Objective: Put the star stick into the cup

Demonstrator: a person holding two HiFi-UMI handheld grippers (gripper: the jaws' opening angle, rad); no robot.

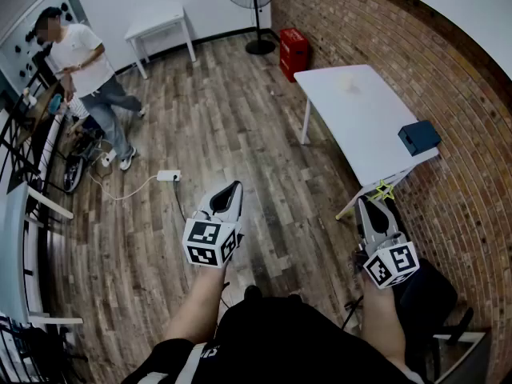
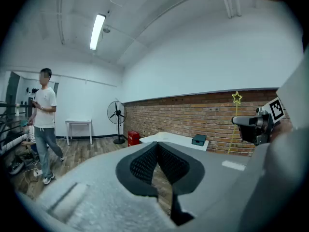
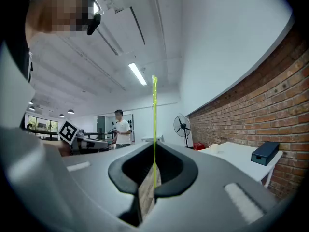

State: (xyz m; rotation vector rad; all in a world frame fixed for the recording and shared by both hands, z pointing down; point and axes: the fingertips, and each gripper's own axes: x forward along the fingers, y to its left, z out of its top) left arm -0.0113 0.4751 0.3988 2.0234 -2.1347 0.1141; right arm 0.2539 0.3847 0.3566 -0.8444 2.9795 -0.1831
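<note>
Right gripper [image 3: 154,149] jaws pinch the star stick [image 3: 154,111] upright by its lower end; left gripper [image 2: 157,146] jaws pressed together, both pointing forward.

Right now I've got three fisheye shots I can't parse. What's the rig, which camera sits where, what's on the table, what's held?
There is no robot here: a person holds a two-jaw gripper in each hand. The head view looks down from their head at the left gripper and the right gripper; the marker cubes are part of them. The other two views ride on the grippers and look along the jaws. The right gripper is closed on the thin yellow star stick, held upright. The left gripper's jaws are together with nothing between them. The white table by the brick wall carries a blue box and a pale cup. Another person stands across the room.
</note>
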